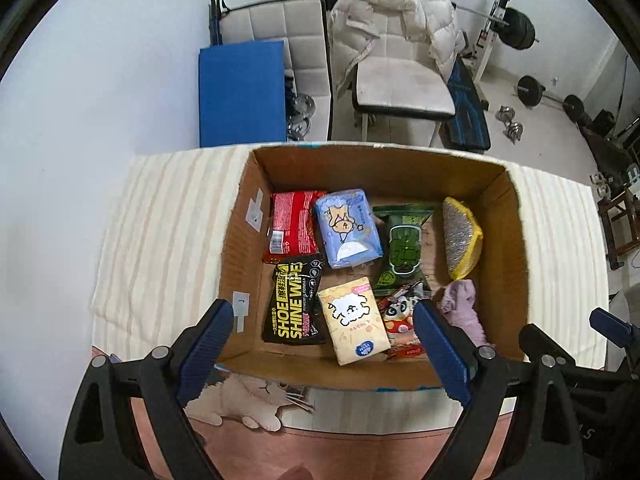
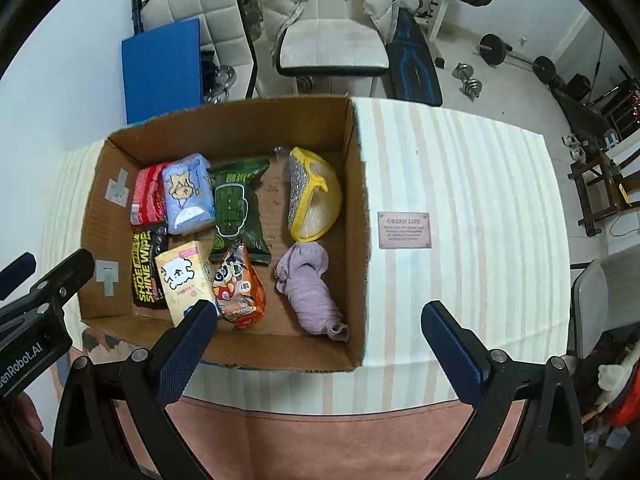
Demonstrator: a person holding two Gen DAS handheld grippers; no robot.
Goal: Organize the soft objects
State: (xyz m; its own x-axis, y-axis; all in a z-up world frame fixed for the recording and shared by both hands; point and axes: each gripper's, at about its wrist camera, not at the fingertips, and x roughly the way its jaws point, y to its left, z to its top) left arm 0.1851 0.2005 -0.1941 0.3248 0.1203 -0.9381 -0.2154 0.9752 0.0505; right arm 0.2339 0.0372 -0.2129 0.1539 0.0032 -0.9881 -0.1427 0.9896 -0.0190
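Note:
An open cardboard box (image 1: 236, 240) (image 2: 360, 184) on the striped table holds several soft items: a red pack (image 1: 292, 226), a blue tissue pack (image 1: 347, 232) (image 2: 187, 194), a green pack (image 1: 404, 248) (image 2: 236, 204), a black shoe wipes pack (image 1: 294, 300) (image 2: 148, 272), a cream tissue pack (image 1: 354, 320) (image 2: 184, 280), an orange panda snack bag (image 2: 240, 292), a yellow sponge (image 1: 462, 236) (image 2: 314, 196) and a purple cloth (image 1: 460, 308) (image 2: 310, 292). My left gripper (image 1: 324, 344) is open and empty above the box's near edge. My right gripper (image 2: 320, 340) is open and empty at the box's near right corner.
The striped tablecloth (image 2: 460, 200) carries a small label (image 2: 404, 230) right of the box. Behind the table stand a chair with a white jacket (image 1: 396, 40), a blue mat (image 1: 240, 92) and weight gear (image 2: 496, 48). The right gripper shows at the left wrist view's right edge (image 1: 576, 356).

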